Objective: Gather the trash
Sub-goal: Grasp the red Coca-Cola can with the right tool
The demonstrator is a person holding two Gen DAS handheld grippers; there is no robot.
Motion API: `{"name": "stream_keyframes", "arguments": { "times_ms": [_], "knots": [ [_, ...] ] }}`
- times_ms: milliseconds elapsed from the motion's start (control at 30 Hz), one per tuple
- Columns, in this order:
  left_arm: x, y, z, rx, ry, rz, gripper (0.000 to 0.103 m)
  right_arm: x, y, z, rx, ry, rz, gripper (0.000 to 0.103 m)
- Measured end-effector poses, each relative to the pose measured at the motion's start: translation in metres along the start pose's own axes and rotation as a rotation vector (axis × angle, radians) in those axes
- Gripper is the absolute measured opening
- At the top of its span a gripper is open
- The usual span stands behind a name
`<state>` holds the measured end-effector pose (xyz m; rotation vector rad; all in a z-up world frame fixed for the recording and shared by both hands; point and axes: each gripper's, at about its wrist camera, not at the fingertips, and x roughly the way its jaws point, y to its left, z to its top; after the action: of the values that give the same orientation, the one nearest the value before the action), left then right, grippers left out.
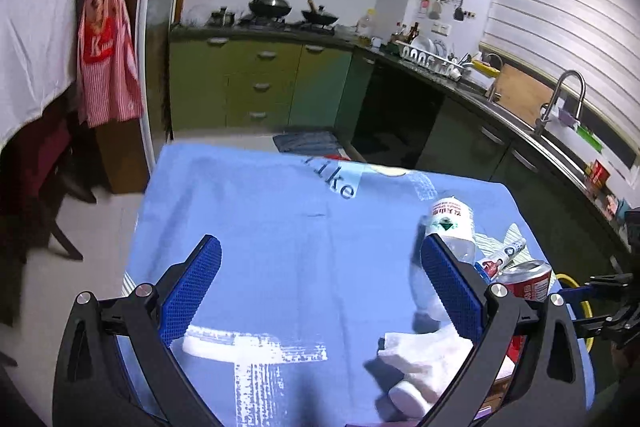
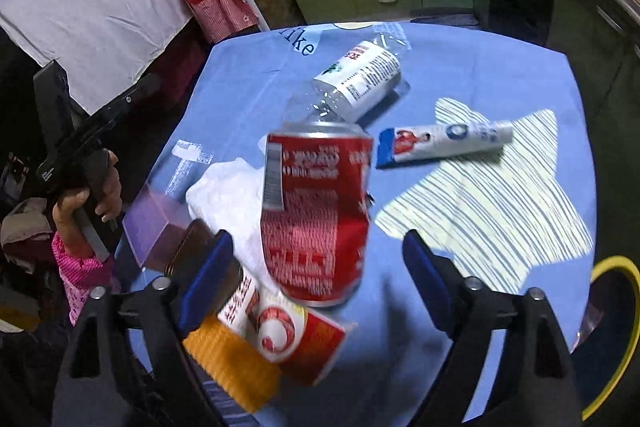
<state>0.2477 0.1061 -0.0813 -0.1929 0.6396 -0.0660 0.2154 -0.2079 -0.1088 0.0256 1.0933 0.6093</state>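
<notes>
The red can (image 2: 316, 215) stands upright at the centre of the right wrist frame, its side dented and printed with white lettering and a barcode strip; it is between the spread jaws of the right gripper (image 2: 316, 255), whose blue pads do not touch it. Above it in that frame lie a clear plastic bottle (image 2: 352, 83) with a white label, on its side, and a white toothpaste tube (image 2: 444, 143) with a blue end, resting partly on a striped star print. At the lower left of the frame are crumpled white paper (image 2: 228, 195), a red-and-white printed wrapper (image 2: 280, 327) and an orange item, blurred. The left gripper (image 1: 320, 279) is released, its jaws wide with nothing between them; the bottle lies just behind its right pad. All items rest on a blue tablecloth (image 1: 260, 227) bearing white printed patches. Beyond it is a kitchen: green cabinets (image 1: 260, 75), woks on a stove, a sink with a tall tap (image 1: 560, 99) at the right, and a red striped apron (image 1: 106, 47) hanging at the upper left.
</notes>
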Motion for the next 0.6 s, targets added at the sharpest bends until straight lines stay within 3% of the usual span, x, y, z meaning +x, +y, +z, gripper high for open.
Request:
{"name": "stream_keyframes", "arguments": {
  "times_ms": [500, 600],
  "knots": [
    [0.007, -0.024, -0.007, 0.040, 0.027, -0.003, 0.098, 0.037, 0.010, 0.014, -0.025, 0.066, -0.071, 0.086],
    [0.007, -0.029, -0.007, 0.050, 0.026, -0.001, 0.098, 0.040, 0.012, 0.015, -0.028, 0.069, -0.087, 0.082]
  ]
}}
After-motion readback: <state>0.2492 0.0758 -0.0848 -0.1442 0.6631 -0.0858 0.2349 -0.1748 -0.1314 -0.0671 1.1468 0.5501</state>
